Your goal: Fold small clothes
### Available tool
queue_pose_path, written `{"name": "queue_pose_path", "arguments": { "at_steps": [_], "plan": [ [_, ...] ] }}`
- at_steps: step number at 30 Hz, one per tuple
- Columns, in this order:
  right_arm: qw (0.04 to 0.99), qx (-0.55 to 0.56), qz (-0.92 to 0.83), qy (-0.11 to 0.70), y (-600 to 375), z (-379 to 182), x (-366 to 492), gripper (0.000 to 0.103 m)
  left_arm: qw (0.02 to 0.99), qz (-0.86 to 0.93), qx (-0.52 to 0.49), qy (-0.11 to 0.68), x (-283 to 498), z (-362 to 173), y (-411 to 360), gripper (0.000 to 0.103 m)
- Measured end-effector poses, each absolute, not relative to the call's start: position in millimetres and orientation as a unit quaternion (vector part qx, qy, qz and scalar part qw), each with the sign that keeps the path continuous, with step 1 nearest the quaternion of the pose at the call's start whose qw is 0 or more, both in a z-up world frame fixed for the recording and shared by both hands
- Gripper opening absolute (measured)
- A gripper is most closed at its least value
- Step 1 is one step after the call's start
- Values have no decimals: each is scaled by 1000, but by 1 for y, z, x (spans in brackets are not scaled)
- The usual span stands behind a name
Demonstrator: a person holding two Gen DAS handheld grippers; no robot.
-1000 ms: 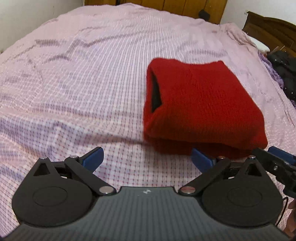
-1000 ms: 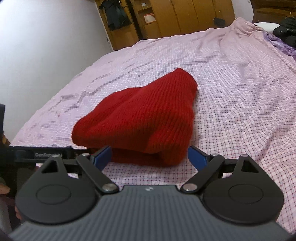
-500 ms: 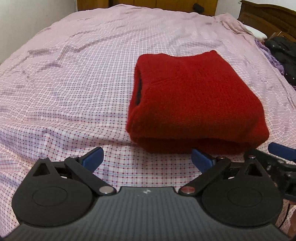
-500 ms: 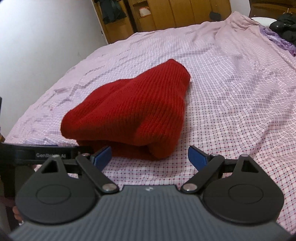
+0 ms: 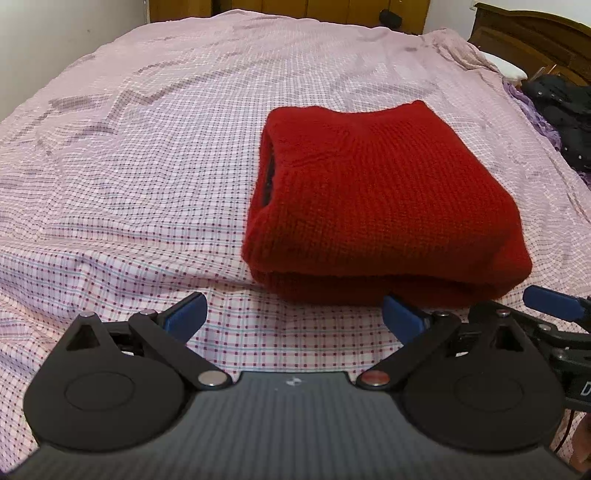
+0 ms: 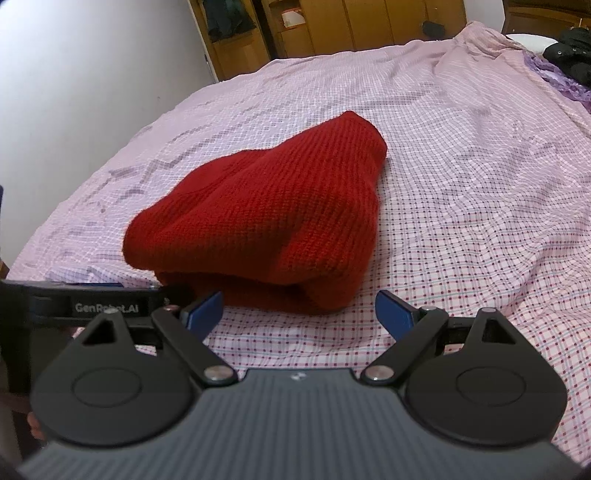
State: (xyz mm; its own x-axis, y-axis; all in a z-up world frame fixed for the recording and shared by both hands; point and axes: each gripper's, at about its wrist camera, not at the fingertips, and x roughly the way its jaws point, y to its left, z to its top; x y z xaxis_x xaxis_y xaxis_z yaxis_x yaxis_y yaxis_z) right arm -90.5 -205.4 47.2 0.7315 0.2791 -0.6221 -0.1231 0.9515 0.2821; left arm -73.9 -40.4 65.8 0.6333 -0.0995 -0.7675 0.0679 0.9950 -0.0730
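Observation:
A red knitted garment (image 5: 373, 199) lies folded into a thick rectangle on the pink checked bedsheet (image 5: 147, 166). Its open side faces left in the left wrist view. My left gripper (image 5: 293, 317) is open just short of the garment's near edge, nothing between its blue fingertips (image 5: 186, 315). From the right wrist view the same garment (image 6: 266, 225) sits ahead and slightly left, and my right gripper (image 6: 299, 310) stands open close to its near fold, holding nothing. The right gripper's blue fingers (image 5: 550, 301) show at the right edge of the left view.
Dark clothes (image 5: 557, 110) and a purple cloth (image 5: 532, 110) lie at the bed's far right beside a wooden headboard (image 5: 535, 40). Wooden wardrobes (image 6: 332, 26) stand beyond the bed. A white wall (image 6: 74, 92) borders the left side.
Both grippers have drawn back slightly from the folded garment, which now sits a little farther ahead in each view. Both jaws stay open and the garment lies still.

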Motion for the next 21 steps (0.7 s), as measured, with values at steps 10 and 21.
{"name": "queue_pose_path", "arguments": {
  "at_steps": [10, 21],
  "plan": [
    [920, 119, 103, 359, -204, 45, -89, 90, 901, -53, -14, 431, -74, 60, -43, 103],
    [918, 117, 99, 367, -204, 41, -88, 90, 898, -42, -14, 439, -71, 57, -38, 103]
  ]
}}
